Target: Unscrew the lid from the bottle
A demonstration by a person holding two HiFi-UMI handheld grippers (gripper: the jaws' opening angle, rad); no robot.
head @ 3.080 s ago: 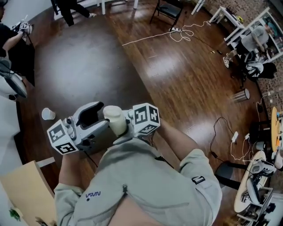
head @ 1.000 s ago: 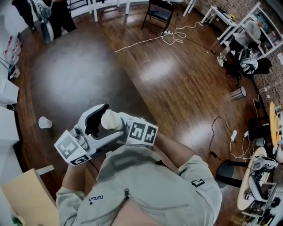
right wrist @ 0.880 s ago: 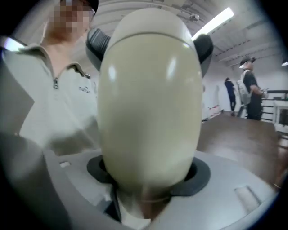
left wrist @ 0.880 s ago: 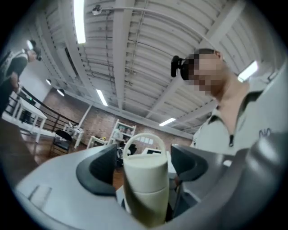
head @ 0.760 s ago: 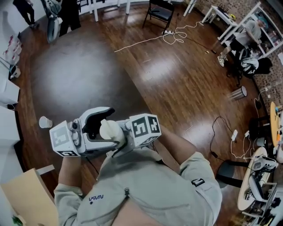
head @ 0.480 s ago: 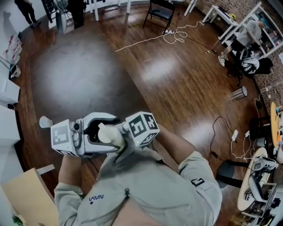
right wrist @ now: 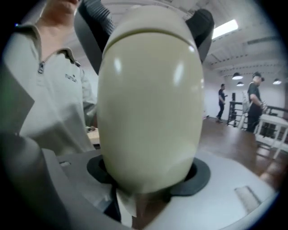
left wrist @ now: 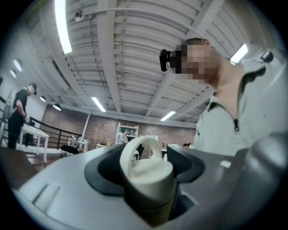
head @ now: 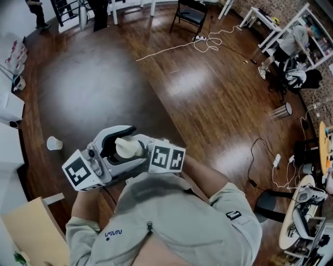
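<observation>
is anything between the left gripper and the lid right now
Nothing visible. The lid sits between the jaws of the left gripper, which are closing on it, pads at both its sides. The right gripper holds the bottle by its body.

Dark wood floor [head: 104, 78], white cup [head: 54, 143], white cable [head: 166, 51]

Loft-style robotics lab, as I see it from my remote station: a dark wooden floor [head: 208, 93] strewn with a white cable [head: 208, 40], a black folding chair [head: 192, 13], and white counters [head: 258, 15] cluttered with gear along the edges. My gripper views take in a brick wall [left wrist: 90, 130], a ribbed ceiling [left wrist: 135, 54] hung with strip lights [left wrist: 63, 27], a white shelf unit [left wrist: 128, 132], and people [right wrist: 255, 95] standing near a black railing [right wrist: 236, 114].
</observation>
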